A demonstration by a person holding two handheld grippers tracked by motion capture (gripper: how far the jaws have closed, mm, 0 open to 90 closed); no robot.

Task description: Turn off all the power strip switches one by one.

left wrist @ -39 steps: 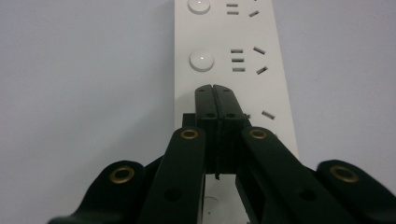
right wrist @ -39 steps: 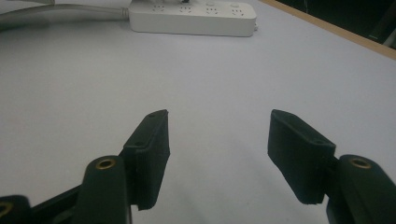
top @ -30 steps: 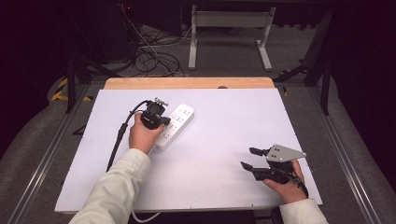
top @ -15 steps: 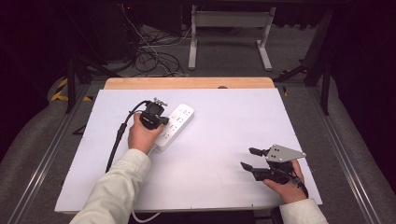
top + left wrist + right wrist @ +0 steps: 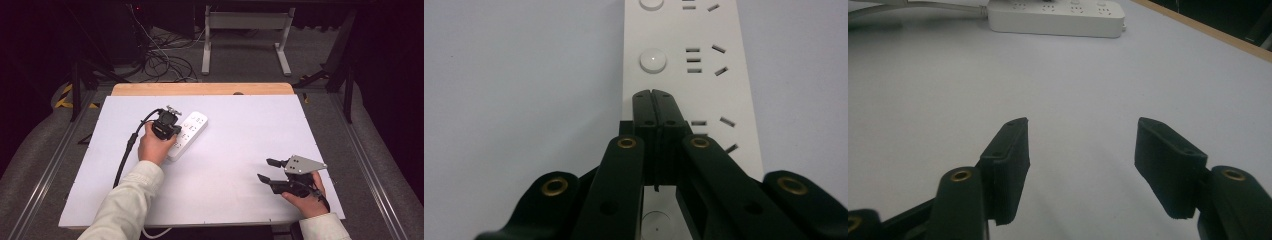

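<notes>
Tongs first: from the high view my left tongs point(image 5: 169, 125) sat at about ten o'clock on the table point(image 5: 240, 150), jaws pressed together with nothing between them, their tips down on the white power strip point(image 5: 192, 131). That strip lay slantwise just left of the table's centre, running from seven toward one o'clock, with its pale cord point(image 5: 155, 233) showing off the near edge at six o'clock. My right tongs point(image 5: 270, 170) rested well apart at four o'clock, jaws spread and empty.

Through the left gripper view my left tongs point(image 5: 655, 100) stood shut over the power strip point(image 5: 684, 85), tips just short of a round white button point(image 5: 653, 60) at twelve o'clock, with socket slots to its right at one and two o'clock. I judged the tips were there to press a switch, not to lift anything.

Through the right gripper view my right tongs point(image 5: 1080, 150) were wide apart over bare table point(image 5: 1073, 85), and the power strip point(image 5: 1055, 17) lay far off at twelve o'clock.

I reckoned the strip a stiff, light plastic bar with a smooth, rather slippery skin; its long sides would take a grip best, near the middle, and the cord could drag on it. I could read no brand or lettering on it.
</notes>
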